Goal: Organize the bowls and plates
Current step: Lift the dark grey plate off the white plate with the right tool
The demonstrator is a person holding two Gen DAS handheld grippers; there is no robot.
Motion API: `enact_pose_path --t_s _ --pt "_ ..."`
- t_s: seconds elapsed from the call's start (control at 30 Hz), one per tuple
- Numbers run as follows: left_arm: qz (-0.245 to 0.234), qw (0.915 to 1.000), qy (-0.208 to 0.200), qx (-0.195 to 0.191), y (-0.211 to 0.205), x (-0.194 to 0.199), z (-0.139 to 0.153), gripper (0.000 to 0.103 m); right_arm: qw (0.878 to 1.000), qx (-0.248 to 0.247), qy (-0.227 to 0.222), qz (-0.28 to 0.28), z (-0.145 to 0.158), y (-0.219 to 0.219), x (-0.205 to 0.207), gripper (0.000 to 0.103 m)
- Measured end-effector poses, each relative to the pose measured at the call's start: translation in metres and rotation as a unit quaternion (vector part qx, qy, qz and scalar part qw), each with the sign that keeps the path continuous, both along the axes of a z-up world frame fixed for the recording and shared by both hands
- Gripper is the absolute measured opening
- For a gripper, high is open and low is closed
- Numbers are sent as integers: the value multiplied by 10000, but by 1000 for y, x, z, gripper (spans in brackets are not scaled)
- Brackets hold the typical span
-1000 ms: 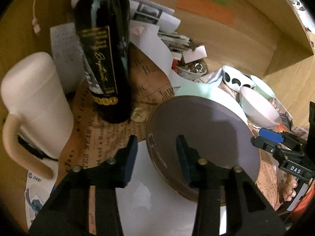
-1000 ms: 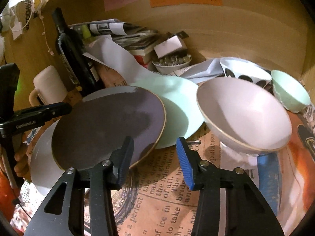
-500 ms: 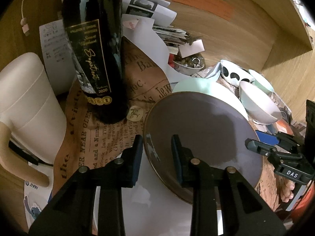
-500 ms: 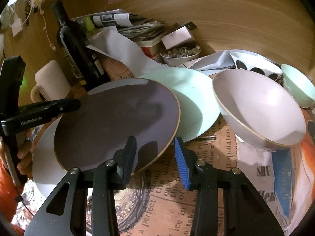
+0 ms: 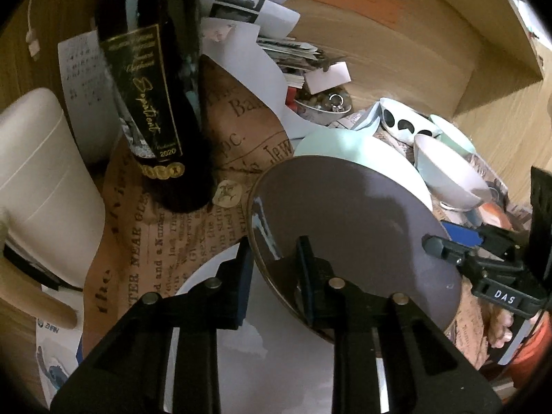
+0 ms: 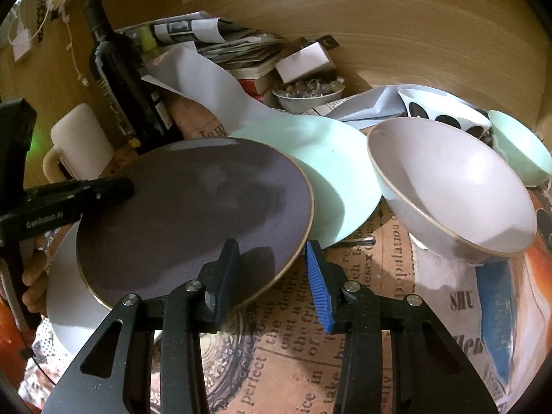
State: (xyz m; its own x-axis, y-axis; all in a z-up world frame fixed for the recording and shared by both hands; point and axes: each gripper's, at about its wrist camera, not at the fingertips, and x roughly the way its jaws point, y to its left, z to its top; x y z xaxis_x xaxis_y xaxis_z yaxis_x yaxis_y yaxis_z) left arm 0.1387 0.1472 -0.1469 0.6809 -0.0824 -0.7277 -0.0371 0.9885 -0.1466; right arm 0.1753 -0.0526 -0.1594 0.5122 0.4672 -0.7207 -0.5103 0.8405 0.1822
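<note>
Over the white plate near the bench's front edge, the left gripper pinches the rim of the dark purple plate, which overlaps the mint plate. The right gripper straddles that plate's opposite rim, its jaws apart, with the pale bowl to its right.

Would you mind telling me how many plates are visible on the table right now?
3. The dark plate sits between both grippers' fingers, overlapping the mint plate behind it and the white plate beneath its left edge. Others may be hidden under the clutter.
</note>
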Motion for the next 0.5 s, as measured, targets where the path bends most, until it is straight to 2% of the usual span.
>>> enact_pose_path --t_s 0.17,0.5 --pt "38 9999 -24 -143 3 -1 1 25 10000 -22 -40 -28 2 0 -2 37" --pt "103 9999 -102 -88 -4 -9 3 25 9998 44 -133 -125 6 -5 -8 36"
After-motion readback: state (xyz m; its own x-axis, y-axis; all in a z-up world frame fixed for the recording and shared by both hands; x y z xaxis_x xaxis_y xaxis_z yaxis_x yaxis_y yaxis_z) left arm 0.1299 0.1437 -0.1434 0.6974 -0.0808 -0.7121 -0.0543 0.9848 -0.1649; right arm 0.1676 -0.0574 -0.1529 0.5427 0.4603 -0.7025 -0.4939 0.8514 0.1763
